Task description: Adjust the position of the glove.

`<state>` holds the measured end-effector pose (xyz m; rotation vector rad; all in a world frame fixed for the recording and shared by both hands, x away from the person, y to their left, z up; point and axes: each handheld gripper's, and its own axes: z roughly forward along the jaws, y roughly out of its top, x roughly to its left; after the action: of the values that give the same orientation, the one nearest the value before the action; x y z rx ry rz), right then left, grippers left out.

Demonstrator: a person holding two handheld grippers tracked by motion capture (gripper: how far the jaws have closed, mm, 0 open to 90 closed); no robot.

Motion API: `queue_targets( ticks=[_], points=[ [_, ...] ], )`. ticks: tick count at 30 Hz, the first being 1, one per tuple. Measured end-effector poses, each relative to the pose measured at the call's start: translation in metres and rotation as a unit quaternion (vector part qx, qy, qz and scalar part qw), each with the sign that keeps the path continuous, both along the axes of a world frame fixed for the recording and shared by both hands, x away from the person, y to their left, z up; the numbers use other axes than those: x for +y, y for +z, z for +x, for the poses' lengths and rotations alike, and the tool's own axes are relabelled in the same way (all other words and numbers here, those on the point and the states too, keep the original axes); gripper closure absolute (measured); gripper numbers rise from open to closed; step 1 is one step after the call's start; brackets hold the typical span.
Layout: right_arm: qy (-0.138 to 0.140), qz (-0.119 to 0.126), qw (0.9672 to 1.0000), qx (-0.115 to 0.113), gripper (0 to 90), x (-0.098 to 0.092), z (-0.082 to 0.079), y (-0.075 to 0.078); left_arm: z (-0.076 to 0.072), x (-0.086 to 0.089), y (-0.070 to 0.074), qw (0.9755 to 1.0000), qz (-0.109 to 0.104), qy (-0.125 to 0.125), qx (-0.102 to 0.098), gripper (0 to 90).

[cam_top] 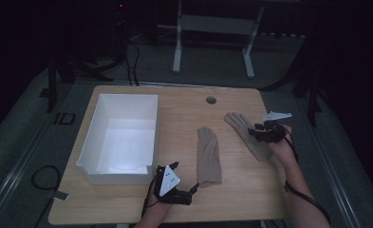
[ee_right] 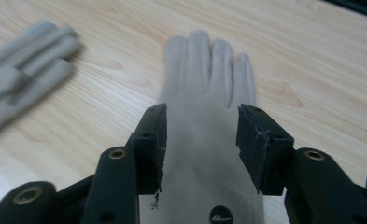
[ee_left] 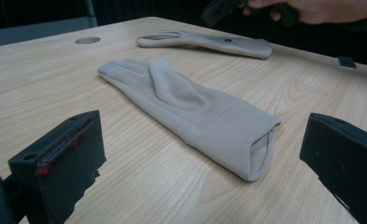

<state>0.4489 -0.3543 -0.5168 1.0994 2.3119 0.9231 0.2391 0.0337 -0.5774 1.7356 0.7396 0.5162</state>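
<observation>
Two beige gloves lie flat on the wooden table [cam_top: 174, 109]. The left glove [cam_top: 209, 154] [ee_left: 195, 105] has its cuff toward me. My left gripper [cam_top: 184, 176] [ee_left: 202, 140] rests low on the table just in front of that cuff, its jaws wide open and apart from the fabric. The right glove [cam_top: 241, 124] [ee_right: 204, 74] lies slanted farther right. My right gripper [cam_top: 256, 132] [ee_right: 202, 116] hovers over its palm, pointing toward the fingers, jaws open, with the glove beneath and nothing gripped. In the right gripper view the other glove [ee_right: 27, 65] is blurred at the left.
A white open box [cam_top: 117, 177] stands on the left half of the table, close to my left gripper. A round cable hole [cam_top: 211, 100] [ee_left: 87, 40] sits near the far edge. The right glove [ee_left: 209, 41] lies below my right hand [ee_left: 321, 9].
</observation>
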Motion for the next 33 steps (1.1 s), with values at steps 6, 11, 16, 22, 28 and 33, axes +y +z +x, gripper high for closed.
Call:
queue_targets(
  ticks=[6,11,16,22,28,33],
  points=[
    [0.002,0.016,0.9996,0.022,51.0,-0.002,0.011,-0.022,0.000,0.000,0.000,1.0000,0.001,-0.001,-0.001,0.3],
    [-0.013,0.014,0.9995,0.025,63.8,-0.001,0.013,-0.035,0.000,-0.001,0.000,1.0000,0.003,-0.002,-0.001,0.3],
    [-0.047,0.040,0.9975,0.034,80.8,0.001,0.011,-0.036,0.000,-0.001,0.000,1.0000,0.003,-0.003,0.000,0.3],
    [-0.109,0.080,0.9906,0.022,83.7,0.004,0.003,-0.023,0.000,-0.001,0.000,1.0000,0.002,-0.003,0.000,0.3],
    [-0.143,0.089,0.9857,-0.013,83.8,0.011,-0.015,0.012,0.000,0.000,0.000,1.0000,0.002,-0.002,-0.001,0.3],
    [-0.174,0.103,0.9784,-0.042,83.7,0.013,-0.039,0.037,0.000,0.000,0.000,1.0000,0.001,0.000,-0.002,0.3]
  ],
)
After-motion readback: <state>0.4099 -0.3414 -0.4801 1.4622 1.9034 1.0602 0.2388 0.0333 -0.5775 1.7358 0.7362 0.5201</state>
